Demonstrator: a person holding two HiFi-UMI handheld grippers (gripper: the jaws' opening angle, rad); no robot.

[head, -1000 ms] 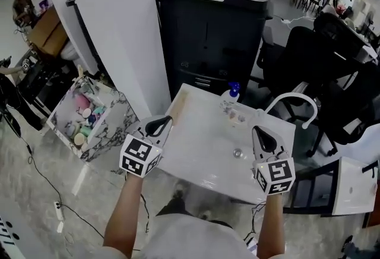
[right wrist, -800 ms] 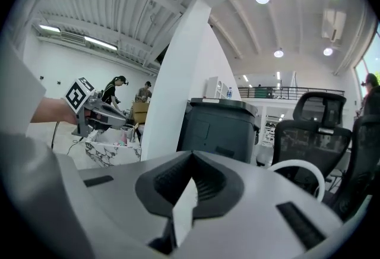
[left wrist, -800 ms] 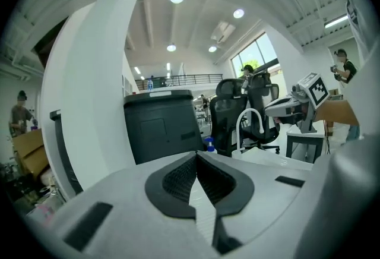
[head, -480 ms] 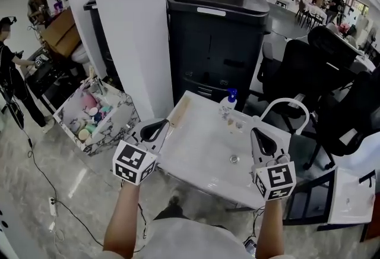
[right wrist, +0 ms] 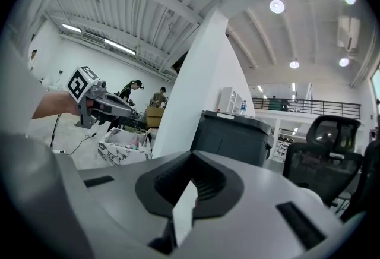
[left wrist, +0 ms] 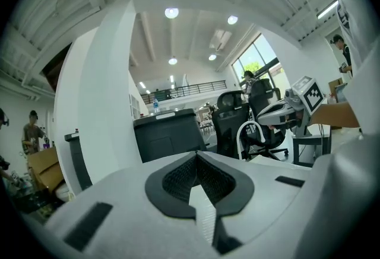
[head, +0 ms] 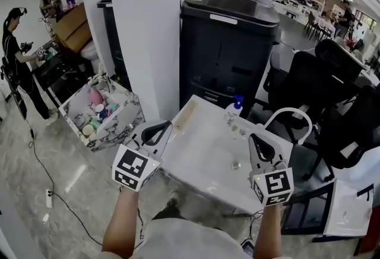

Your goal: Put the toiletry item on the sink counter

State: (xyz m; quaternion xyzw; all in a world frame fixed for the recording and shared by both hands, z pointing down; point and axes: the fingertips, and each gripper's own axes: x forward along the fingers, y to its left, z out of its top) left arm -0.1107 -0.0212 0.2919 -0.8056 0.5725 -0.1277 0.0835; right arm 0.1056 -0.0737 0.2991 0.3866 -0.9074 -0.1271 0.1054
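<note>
The white sink counter (head: 202, 157) stands in the middle of the head view, with a drain (head: 236, 164) and an arched white faucet (head: 289, 116). A clear bottle with a blue cap (head: 233, 110) stands at its back edge. To the left on the floor, a marble-patterned box (head: 122, 115) holds several toiletry items (head: 95, 114). My left gripper (head: 167, 125) hovers at the counter's left edge, shut and empty. My right gripper (head: 255, 136) is over the counter's right side, shut with nothing in it. In both gripper views the jaws meet, left gripper (left wrist: 197, 160) and right gripper (right wrist: 191, 163).
A tall black bin (head: 228, 44) stands behind the counter, beside a white pillar (head: 148, 26). Black office chairs (head: 320, 79) crowd the right. Two people (head: 18, 56) stand at the far left by cardboard boxes. A cable and power strip (head: 48, 195) lie on the floor.
The head view has shifted, so the counter sits a bit lower and the toiletry box shows more fully at left. Both grippers stay shut and in about the same place.
</note>
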